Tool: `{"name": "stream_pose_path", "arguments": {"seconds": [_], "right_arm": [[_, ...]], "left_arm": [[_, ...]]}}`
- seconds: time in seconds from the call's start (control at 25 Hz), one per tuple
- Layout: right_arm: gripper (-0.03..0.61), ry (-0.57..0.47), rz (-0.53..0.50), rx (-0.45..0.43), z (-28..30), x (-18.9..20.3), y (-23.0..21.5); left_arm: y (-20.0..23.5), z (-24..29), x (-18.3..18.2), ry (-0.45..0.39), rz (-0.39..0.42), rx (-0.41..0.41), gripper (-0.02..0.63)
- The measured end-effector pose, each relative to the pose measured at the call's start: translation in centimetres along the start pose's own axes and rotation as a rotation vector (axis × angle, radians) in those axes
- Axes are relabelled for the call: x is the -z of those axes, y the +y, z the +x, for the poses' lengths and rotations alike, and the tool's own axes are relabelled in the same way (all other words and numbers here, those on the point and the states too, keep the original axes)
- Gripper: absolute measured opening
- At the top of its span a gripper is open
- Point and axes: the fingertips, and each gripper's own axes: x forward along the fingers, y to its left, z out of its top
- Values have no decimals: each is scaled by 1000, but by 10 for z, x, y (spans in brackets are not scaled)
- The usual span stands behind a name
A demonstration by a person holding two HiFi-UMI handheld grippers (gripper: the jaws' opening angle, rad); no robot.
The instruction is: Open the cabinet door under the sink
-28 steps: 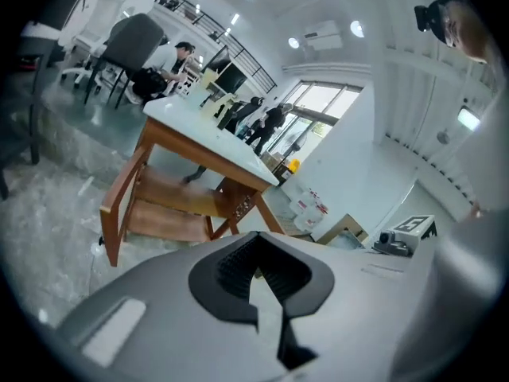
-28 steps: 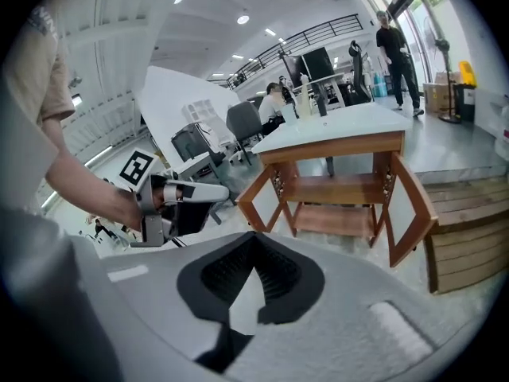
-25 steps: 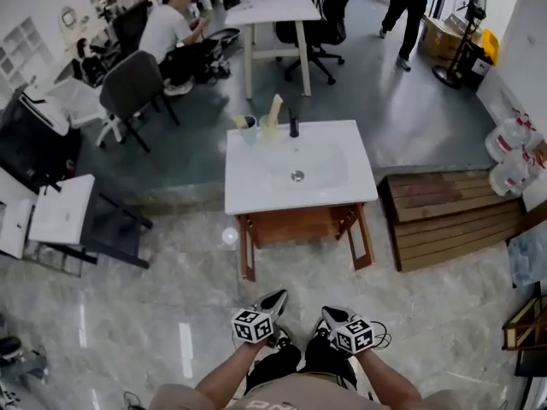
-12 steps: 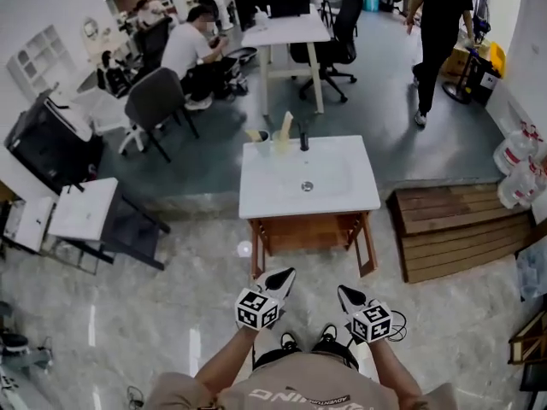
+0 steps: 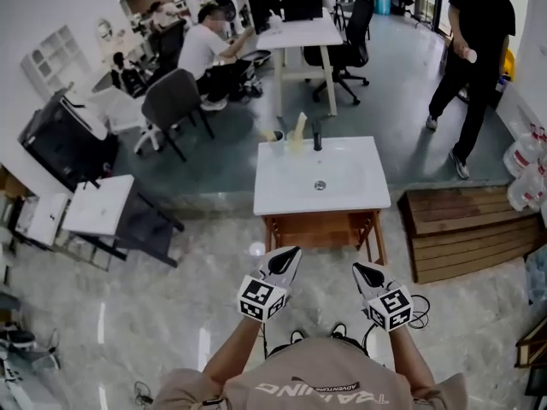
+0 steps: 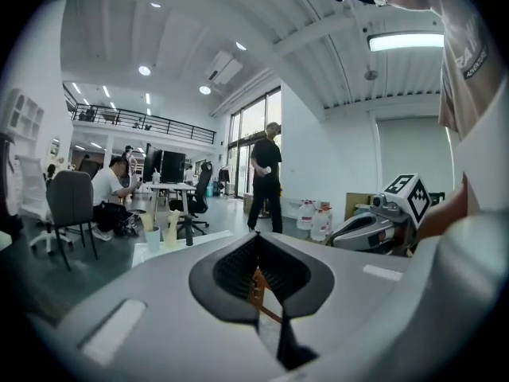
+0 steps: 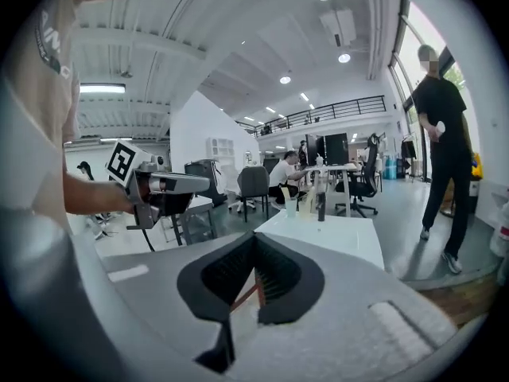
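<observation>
The white sink top stands on a wooden cabinet straight ahead on the grey floor. Only the cabinet's upper front and legs show, and its door cannot be made out. Both grippers are held up in front of the person, short of the cabinet and apart from it. My left gripper is shut and empty. In the left gripper view its jaws meet at the tips. My right gripper is likewise shut with nothing in it. Each gripper sees the other: the right gripper and the left gripper.
A black tap and cups stand at the sink's back edge. Wooden pallets lie to the right, with water jugs beyond. A person in black walks at the far right. Low white tables stand at the left.
Both grippers have risen and moved up the picture towards the sink, each rolling a little. The person in black has walked closer on the right.
</observation>
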Motion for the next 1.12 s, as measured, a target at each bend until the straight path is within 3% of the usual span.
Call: {"name": "stream_pose_path", "arguments": {"seconds": [0.52,0.88,1.12], "right_arm": [[2,-228,-60,49,-25,-99,8],[2,-273,-27,123,-40,-96,2],[2,-251,-53,108,-41,-88,12]], "left_arm": [[6,-41,-93,-217,72,-110,17],[-12,-48,-93,-214,129,-137,17],[-11,-55,-79,-188,95,-156,18]]}}
